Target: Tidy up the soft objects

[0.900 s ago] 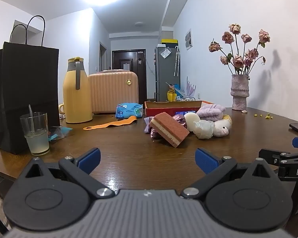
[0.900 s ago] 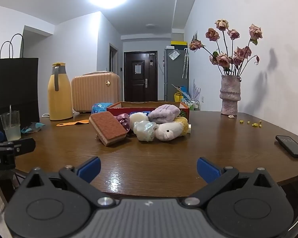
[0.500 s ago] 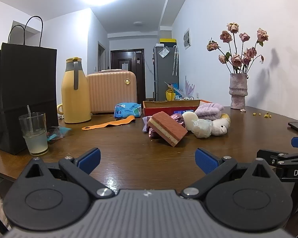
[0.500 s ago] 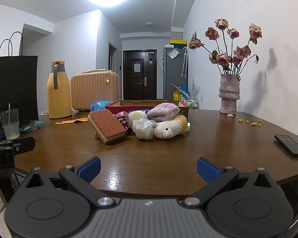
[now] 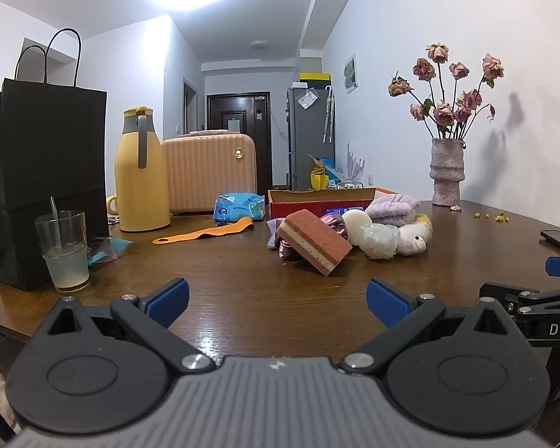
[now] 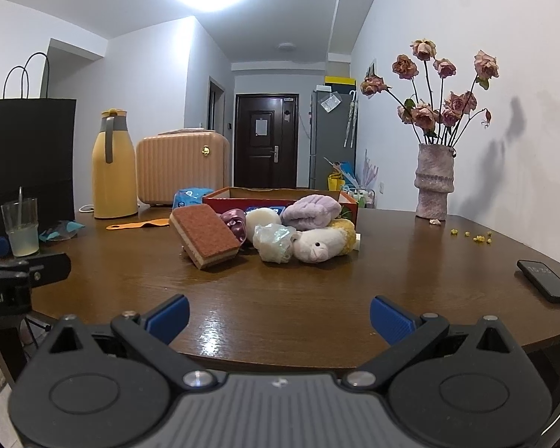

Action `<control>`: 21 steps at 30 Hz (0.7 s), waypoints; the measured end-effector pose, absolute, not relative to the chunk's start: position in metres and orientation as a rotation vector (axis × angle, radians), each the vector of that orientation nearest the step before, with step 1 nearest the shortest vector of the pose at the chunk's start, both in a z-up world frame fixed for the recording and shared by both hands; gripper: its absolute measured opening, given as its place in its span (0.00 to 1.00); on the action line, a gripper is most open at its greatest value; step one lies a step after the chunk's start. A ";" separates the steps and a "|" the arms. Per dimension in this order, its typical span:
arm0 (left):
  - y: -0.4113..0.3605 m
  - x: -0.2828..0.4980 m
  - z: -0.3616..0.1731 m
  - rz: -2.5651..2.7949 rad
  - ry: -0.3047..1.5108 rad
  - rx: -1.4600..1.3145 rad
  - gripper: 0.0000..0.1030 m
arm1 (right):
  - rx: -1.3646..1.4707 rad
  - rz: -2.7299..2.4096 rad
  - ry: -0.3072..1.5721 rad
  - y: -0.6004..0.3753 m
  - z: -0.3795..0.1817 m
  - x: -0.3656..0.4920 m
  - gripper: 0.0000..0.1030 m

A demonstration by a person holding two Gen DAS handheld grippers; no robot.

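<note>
You held two grippers, both with jaws spread wide and nothing between them. Your left gripper (image 5: 276, 298) hovered over the near edge of the table (image 5: 242, 283), and your right gripper (image 6: 278, 315) did the same just beside it; each showed at the edge of the other's view.

The soft things lay in one pile near the middle of the table, well apart from both grippers. You had one sponge (image 6: 205, 237) tilted at the pile's left, one shiny purple scrunchie (image 6: 235, 224) behind it, one white puff (image 6: 262, 218), one clear crinkled ball (image 6: 274, 242), one white plush (image 6: 317, 248) with yellow behind it, and one lilac towel roll (image 6: 310, 211) on top. One red box (image 6: 280, 196) stood open, touching the back of the pile.

Around them you had one jug (image 5: 140, 171), one small case (image 5: 209, 171), one black bag (image 5: 43, 171), one glass (image 5: 63, 250) with a straw, one orange strap (image 5: 205, 233), one blue packet (image 5: 239, 207), one vase (image 6: 433, 183) of dried roses, and one phone (image 6: 547, 280) at the right edge.
</note>
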State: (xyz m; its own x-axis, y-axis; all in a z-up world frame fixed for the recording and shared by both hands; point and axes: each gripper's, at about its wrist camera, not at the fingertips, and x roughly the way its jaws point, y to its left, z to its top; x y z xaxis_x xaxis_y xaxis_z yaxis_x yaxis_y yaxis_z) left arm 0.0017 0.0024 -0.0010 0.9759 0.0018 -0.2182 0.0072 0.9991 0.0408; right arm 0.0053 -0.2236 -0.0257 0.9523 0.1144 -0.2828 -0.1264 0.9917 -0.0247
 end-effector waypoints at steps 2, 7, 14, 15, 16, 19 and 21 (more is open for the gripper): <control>0.002 0.001 -0.001 -0.003 0.217 0.044 1.00 | -0.044 0.121 0.284 -0.224 -0.026 0.006 1.00; 0.003 0.003 -0.002 -0.006 0.215 0.048 1.00 | -0.045 0.120 0.265 -0.224 -0.026 0.005 1.00; 0.004 0.003 -0.002 -0.008 0.221 0.043 1.00 | -0.009 0.131 0.272 -0.225 -0.026 0.005 1.00; 0.004 0.004 -0.002 -0.007 0.221 0.041 1.00 | -0.005 0.134 0.276 -0.225 -0.027 0.005 1.00; 0.005 0.004 -0.002 -0.009 0.221 0.037 1.00 | 0.000 0.137 0.283 -0.225 -0.028 0.006 1.00; 0.007 0.010 -0.003 -0.021 0.207 0.037 1.00 | 0.004 0.138 0.294 -0.226 -0.030 0.008 1.00; 0.008 0.018 -0.004 -0.030 0.219 0.032 1.00 | 0.022 0.140 0.280 -0.226 -0.032 0.010 1.00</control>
